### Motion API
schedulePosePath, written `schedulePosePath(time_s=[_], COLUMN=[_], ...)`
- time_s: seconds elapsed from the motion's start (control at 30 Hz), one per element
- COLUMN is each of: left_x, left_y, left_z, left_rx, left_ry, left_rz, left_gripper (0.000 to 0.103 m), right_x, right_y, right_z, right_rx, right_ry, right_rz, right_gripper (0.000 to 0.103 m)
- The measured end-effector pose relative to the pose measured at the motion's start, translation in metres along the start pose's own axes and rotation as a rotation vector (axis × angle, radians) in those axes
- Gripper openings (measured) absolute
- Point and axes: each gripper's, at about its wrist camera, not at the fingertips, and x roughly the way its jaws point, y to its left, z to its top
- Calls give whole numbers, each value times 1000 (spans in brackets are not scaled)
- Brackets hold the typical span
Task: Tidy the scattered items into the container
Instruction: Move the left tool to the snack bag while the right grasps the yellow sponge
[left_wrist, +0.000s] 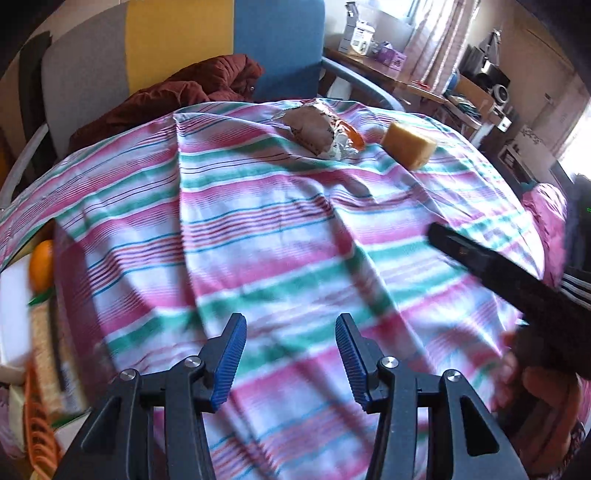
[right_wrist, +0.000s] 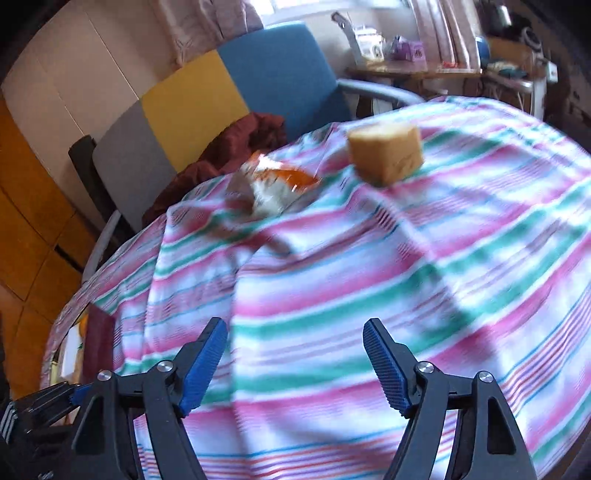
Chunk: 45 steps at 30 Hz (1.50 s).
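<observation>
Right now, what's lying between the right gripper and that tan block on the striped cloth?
Only bare striped cloth, seen in the right wrist view, between the open right gripper and the tan block.

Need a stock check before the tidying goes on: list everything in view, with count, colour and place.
striped cloth: one, pink, green and white, covering the table
snack packet: one, silver and orange, far side of the cloth
yellow block: one, tan-yellow, right of the packet
container: one, at the left edge, holding an orange and other blurred items
red garment: one, on the chair
left gripper: one, black with blue pads, open, empty
right gripper: one, same colours, open, empty
</observation>
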Motion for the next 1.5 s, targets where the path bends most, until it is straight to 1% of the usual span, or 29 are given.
schedulePosePath(time_s=[0.07,0.1,0.2,0.23,0.27,0.33,0.43,0.5,0.57,0.63,0.67,0.73,0.8,0.87,0.9,0.97,1.0,1.13,1.2,1.23,1.37,1.43,1.5], left_x=[16,21,33,38,40,42,44,45,46,47,49,51,52,51,50,47,44,34,37,42,69,80,95], left_y=[-4,-5,-7,-7,-7,-7,-5,-4,-5,-9,-12,-17,-21,-18,-17,-15,-16,-29,-38,-43,-57,-61,-62], left_z=[9,11,15,16,17,19,21,22,22,22,21,22,25,32,36,50,61,102,123,133,166,174,181], left_rx=[-19,-27,-39,-39,-39,-27,-31,-40,-37,-19,-6,23,41,15,-7,-48,-52,-26,-14,-2,30,40,33], left_ry=[0,-11,-30,-36,-41,-77,-97,-106,-109,-112,-111,-102,-79,-61,-59,-65,-84,-170,-183,-179,-124,-115,-86], left_rz=[26,27,41,49,60,76,77,62,66,75,82,85,88,32,7,-23,-32,-20,-6,2,39,75,102], left_gripper=[51,51,51,51,51,51,52,57,59,64,66,77,76,75,75,75,75,76,76,76,76,76,75], right_x=[0,2,8,9,13,22,39,53,65,74,78,88,98,106,110,110,109,110,111,112,120,120,120], right_y=[-9,-15,-31,-36,-42,-54,-66,-72,-77,-81,-82,-85,-84,-80,-77,-76,-76,-82,-82,-83,-86,-86,-85], right_z=[9,15,40,48,57,77,101,115,126,134,136,140,141,140,138,132,130,130,129,129,129,128,127], right_rx=[-12,-17,-19,-17,-13,-2,5,-15,-28,-29,-29,-39,-71,-118,-143,-158,-160,-141,-141,-141,-132,-130,-134], right_ry=[-26,-39,-74,-87,-102,-124,-115,-101,-89,-81,-82,-78,-83,-79,-81,-114,-121,-128,-128,-126,-100,-97,-96], right_rz=[-4,-5,-88,-103,-123,-154,-172,-158,-184,-173,-173,-149,-130,-121,-147,-151,-154,-145,-144,-146,-143,-140,-144], right_gripper=[86,87,90,94,95,96,96,96,96,96,96,96,89,64,63,62,62,62,63,63,66,66,66])
